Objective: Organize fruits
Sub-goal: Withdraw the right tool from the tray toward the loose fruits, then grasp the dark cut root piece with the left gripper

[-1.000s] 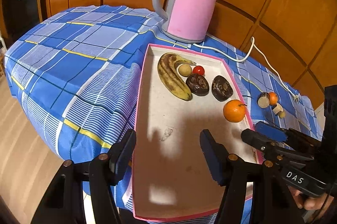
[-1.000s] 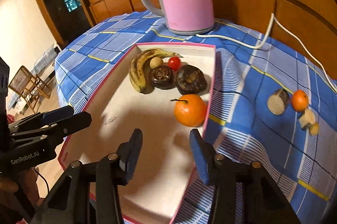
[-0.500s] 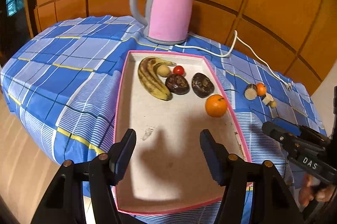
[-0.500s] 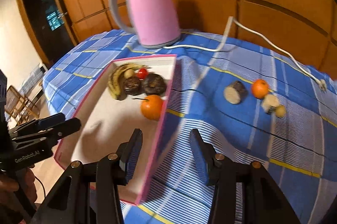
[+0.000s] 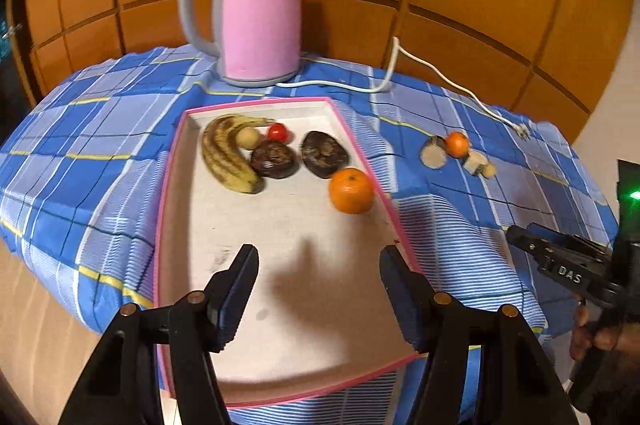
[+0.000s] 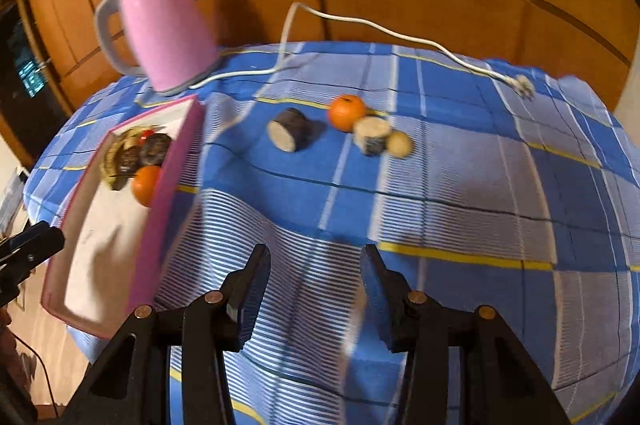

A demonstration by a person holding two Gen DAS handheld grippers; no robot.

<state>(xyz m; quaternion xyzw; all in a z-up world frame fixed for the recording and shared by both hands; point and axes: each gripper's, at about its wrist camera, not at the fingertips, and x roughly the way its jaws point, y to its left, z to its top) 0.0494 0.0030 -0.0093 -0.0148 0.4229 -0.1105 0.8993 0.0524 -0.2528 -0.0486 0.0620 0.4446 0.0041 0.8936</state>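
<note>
A: Jaws first. The left gripper [image 5: 316,289] stands released, nothing between its blue pads, hanging over the near half of the shallow pink-rimmed white tray [image 5: 168,185]. The right gripper [image 6: 316,293] is likewise released and empty, over bare cloth to the right of the tray.

B: And the fruit, left to right?

A: In the far end of the tray: a brown-streaked ripe yellow banana [image 5: 226,155], a small tan round fruit [image 5: 248,137] and a small red tomato [image 5: 277,132] beside it, two dark wrinkled oval fruits [image 5: 298,157], then a large orange mandarin [image 5: 351,189] against the tray's right wall. Further right, loose on the blue checked tablecloth [image 6: 460,185]: a dark-skinned stub with a pale cut face [image 6: 289,133], a smaller orange mandarin [image 6: 346,112], a second pale-topped cut stub [image 6: 372,135] touching it, and a little tan ball [image 6: 399,144].

B: Those four seem to be what's left. How would they handle?

A: I'd judge them all light. The loose mandarin is round, smooth and a bit soft, so it could roll or bruise; take it across its middle, gently. The stubs look firm; their flat cut faces should hold steady. The ball is tiny and may slip out.
</note>
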